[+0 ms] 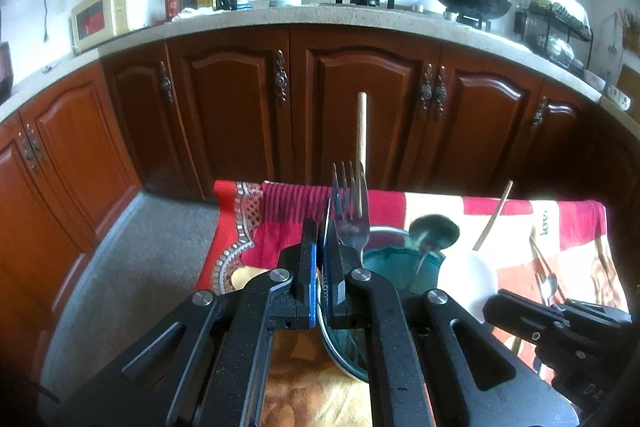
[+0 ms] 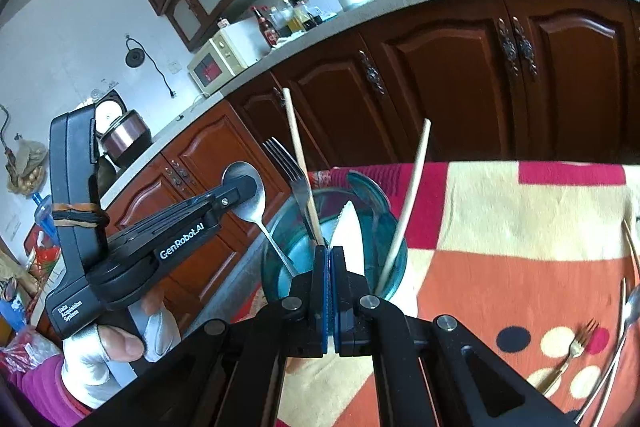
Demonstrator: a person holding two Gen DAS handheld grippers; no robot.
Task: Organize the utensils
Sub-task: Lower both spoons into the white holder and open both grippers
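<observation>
While a gloved hand point(image 2: 116, 351) holds the left gripper point(image 2: 240, 189) at the left, its jaws are pressed together with the tips against the bowl of a steel spoon point(image 2: 256, 213); whether they pinch it I cannot tell. The spoon stands bowl-up, its handle slanting down to the right into a teal glass bowl point(image 2: 272, 267) near the far left corner of the cloth-covered table point(image 2: 500, 219). A steel fork point(image 2: 288, 167) stands beside it, tines up and leaning left, then a pale chopstick point(image 2: 298, 155), nearly upright. The right gripper point(image 2: 330, 253), jaws closed on nothing visible, sits at the bowl's near rim. A second chopstick point(image 2: 408, 203) leans right. Near the table's right edge lie a small fork point(image 2: 576, 347) and another spoon point(image 2: 632, 303).
</observation>
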